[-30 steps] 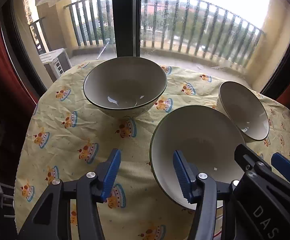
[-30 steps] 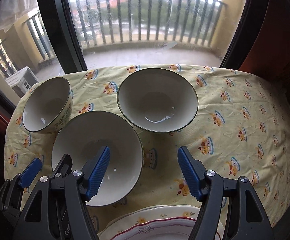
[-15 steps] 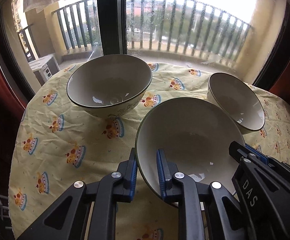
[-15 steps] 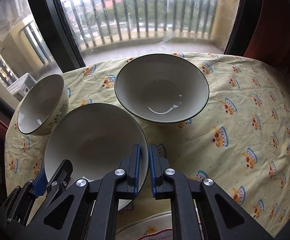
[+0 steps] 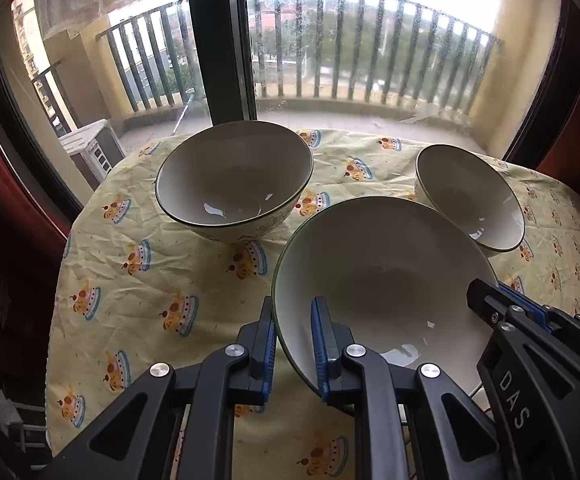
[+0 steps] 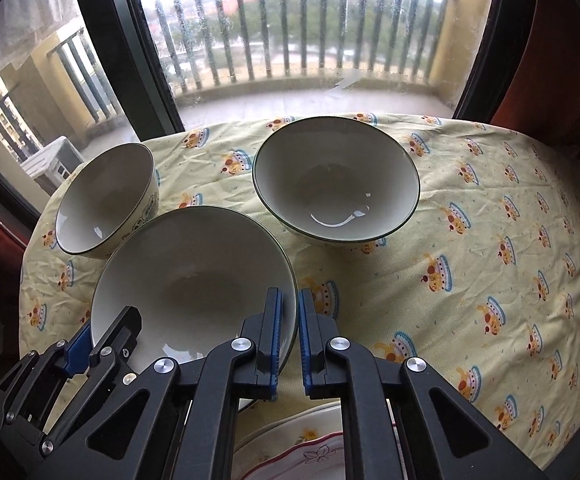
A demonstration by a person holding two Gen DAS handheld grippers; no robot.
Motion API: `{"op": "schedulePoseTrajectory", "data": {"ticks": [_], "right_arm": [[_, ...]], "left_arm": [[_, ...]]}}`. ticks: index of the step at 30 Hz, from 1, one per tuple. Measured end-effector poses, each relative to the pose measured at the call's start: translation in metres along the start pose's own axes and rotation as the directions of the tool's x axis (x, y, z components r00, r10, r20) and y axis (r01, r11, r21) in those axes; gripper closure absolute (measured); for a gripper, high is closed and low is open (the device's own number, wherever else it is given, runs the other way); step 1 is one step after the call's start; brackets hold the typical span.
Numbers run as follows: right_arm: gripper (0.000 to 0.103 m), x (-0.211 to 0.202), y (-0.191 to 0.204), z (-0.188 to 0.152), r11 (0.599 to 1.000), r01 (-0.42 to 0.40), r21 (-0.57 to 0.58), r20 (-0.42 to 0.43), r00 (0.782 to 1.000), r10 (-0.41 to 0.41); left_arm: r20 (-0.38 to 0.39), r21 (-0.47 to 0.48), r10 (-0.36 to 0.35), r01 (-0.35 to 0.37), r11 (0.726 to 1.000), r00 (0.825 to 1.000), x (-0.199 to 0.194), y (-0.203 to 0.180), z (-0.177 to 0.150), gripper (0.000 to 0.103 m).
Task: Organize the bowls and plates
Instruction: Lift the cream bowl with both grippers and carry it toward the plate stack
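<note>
A wide shallow bowl with a green rim is held at both sides. My left gripper is shut on its left rim. My right gripper is shut on its right rim; the bowl fills the lower left of the right wrist view. A deep white bowl stands on the table behind, also seen in the right wrist view. A smaller decorated bowl stands beside the held one and also shows in the right wrist view.
A yellow tablecloth with a cake print covers the round table. A stack of plates lies under my right gripper at the near edge. A window and balcony railing stand just behind the table.
Both grippers closed from wide open onto the rim of the wide bowl, left on one side and right on the other. The bowl now looks slightly raised and nearer.
</note>
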State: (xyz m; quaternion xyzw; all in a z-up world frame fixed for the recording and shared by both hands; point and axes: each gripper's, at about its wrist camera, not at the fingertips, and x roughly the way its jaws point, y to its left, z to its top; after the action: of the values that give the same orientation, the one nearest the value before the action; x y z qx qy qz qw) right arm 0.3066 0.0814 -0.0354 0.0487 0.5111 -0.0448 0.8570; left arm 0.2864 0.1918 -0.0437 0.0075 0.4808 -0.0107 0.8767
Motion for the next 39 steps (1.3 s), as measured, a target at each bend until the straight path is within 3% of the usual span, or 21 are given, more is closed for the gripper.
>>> {"op": "schedulePoseTrajectory", "data": {"ticks": [7, 16, 28, 39], "right_arm": [[0.091, -0.032, -0.007, -0.002, 0.999, 0.016, 0.037, 0.034, 0.999, -0.017], [0.091, -0.069, -0.044, -0.009, 0.995, 0.029, 0.093, 0.079, 0.996, -0.036], [0.091, -0.09, -0.133, -0.011, 0.995, -0.004, 0.095, 0.098, 0.995, -0.005], [0.091, -0.094, -0.209, -0.022, 0.999, -0.003, 0.05, 0.097, 0.995, -0.002]], "left_arm": [[0.028, 0.044, -0.036, 0.035, 0.998, 0.999, -0.026, -0.008, 0.002, 0.089], [0.063, 0.1, -0.061, 0.055, 0.993, 0.996, -0.056, -0.044, 0.001, 0.089], [0.08, 0.088, -0.049, 0.042, 0.995, 0.996, -0.077, -0.125, -0.008, 0.089], [0.079, 0.037, -0.054, 0.051, 0.998, 0.995, -0.076, -0.189, -0.038, 0.089]]}}
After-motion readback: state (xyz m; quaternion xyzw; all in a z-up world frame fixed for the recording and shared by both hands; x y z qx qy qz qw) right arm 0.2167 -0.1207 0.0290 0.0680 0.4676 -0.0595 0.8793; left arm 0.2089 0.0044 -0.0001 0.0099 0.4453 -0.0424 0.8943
